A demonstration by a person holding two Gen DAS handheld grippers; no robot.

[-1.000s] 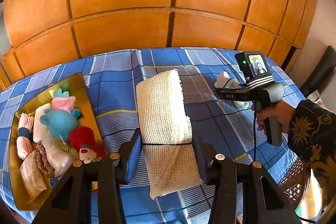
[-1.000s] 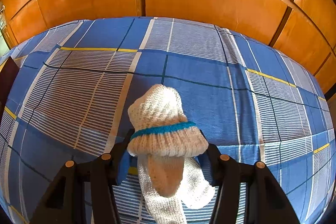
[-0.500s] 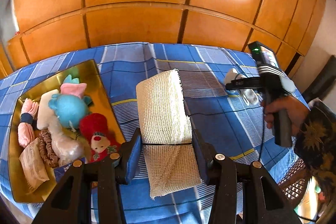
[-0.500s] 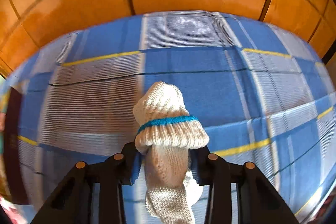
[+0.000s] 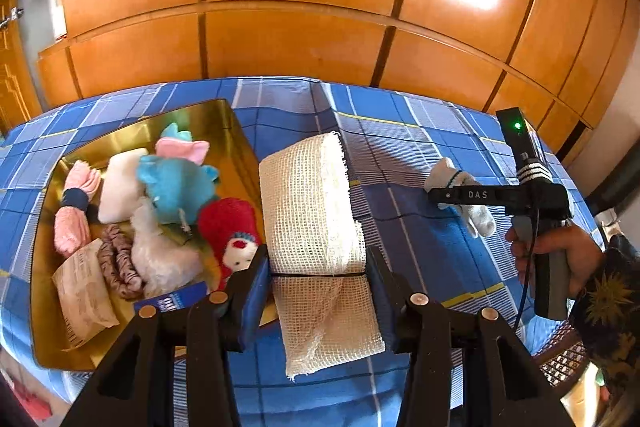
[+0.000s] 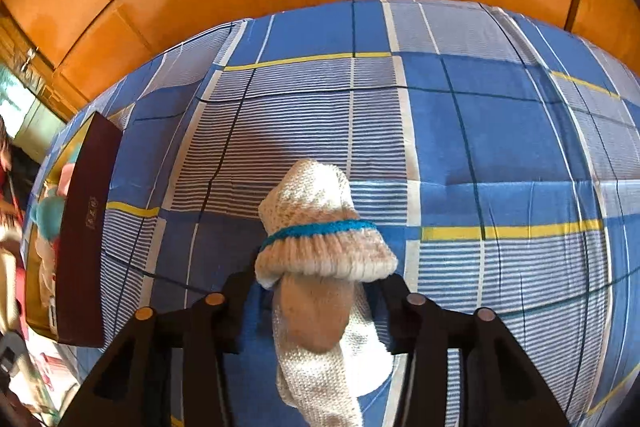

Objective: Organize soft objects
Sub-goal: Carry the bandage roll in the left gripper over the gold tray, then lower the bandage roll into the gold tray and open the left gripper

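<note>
Blue checked cloth [image 5: 400, 163] runs up to orange wood panels. Left gripper [image 5: 316, 273] is clamped on the mesh bundle [image 5: 308, 203], long axis running straight away from the camera, pads pressing its sides. Gold tray [image 5: 216, 119] sits just to its left, already crowded with plush toys [image 5: 176, 183], so the drop looks like a short sideways carry. Right gripper [image 6: 320, 307] has the knit sock [image 6: 316, 247] between its jaws, which have just been widening; whether the pads press it, I cannot tell. From there the tray [image 6: 86, 227] lies well off to the left.
</note>
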